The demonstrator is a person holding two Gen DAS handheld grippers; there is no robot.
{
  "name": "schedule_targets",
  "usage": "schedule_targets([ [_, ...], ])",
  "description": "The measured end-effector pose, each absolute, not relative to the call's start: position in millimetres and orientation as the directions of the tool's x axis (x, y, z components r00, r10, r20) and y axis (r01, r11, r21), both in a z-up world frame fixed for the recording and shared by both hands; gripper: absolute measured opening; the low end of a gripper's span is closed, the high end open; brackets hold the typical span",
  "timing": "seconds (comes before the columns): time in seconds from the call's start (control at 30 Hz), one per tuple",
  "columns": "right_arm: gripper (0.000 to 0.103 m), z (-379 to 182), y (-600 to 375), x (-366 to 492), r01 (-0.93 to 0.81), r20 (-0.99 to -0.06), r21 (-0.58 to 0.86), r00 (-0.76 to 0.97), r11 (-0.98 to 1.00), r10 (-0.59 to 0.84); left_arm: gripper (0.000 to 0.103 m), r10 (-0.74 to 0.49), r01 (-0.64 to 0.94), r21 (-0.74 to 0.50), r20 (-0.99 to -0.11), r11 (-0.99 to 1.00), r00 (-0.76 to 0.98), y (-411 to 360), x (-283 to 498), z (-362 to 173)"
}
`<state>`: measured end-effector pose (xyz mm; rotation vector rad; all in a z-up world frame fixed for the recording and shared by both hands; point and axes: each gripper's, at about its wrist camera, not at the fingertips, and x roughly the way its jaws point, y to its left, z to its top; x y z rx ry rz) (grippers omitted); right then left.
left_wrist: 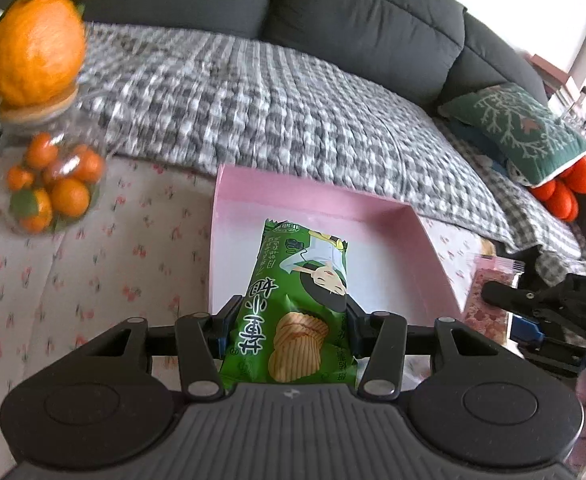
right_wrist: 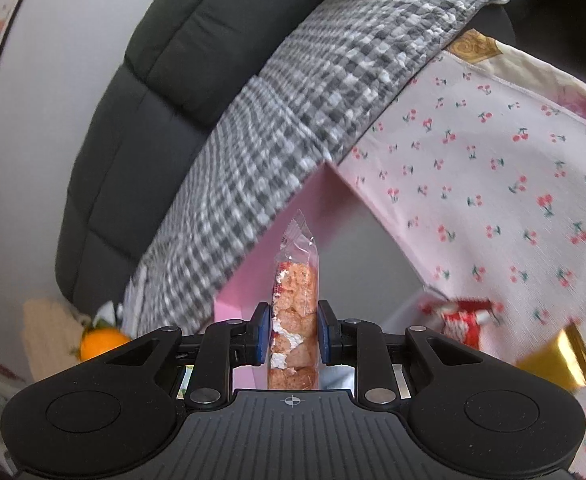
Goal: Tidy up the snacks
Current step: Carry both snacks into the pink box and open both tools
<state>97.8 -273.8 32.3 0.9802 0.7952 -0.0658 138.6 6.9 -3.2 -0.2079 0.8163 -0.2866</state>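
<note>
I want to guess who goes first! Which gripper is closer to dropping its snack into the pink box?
Probably the left gripper: its green chip bag already hangs over the pink box. The right gripper holds its clear snack pack tilted, nearer the box's edge.

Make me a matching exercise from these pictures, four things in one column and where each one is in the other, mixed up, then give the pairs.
Things:
1. green chip bag
2. clear snack pack
3. small oranges
4. gold packet

Places:
A. inside a clear jar
B. lying on the cherry-print cloth
C. in the left hand-held gripper, over the pink box
D. in the right hand-held gripper

Pairs: 1-C, 2-D, 3-A, 4-B
</note>
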Motion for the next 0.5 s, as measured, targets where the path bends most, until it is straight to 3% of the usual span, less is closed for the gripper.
schedule_targets([
  [0.5,0.024,-14.6,-277.1,127.4,0.46,-0.683,0.667,0.691,0.586,0.235,0.047,-0.221,0.147,-0.166,-0.687,0.975,0.692,-18.4,166.2,-37.3],
])
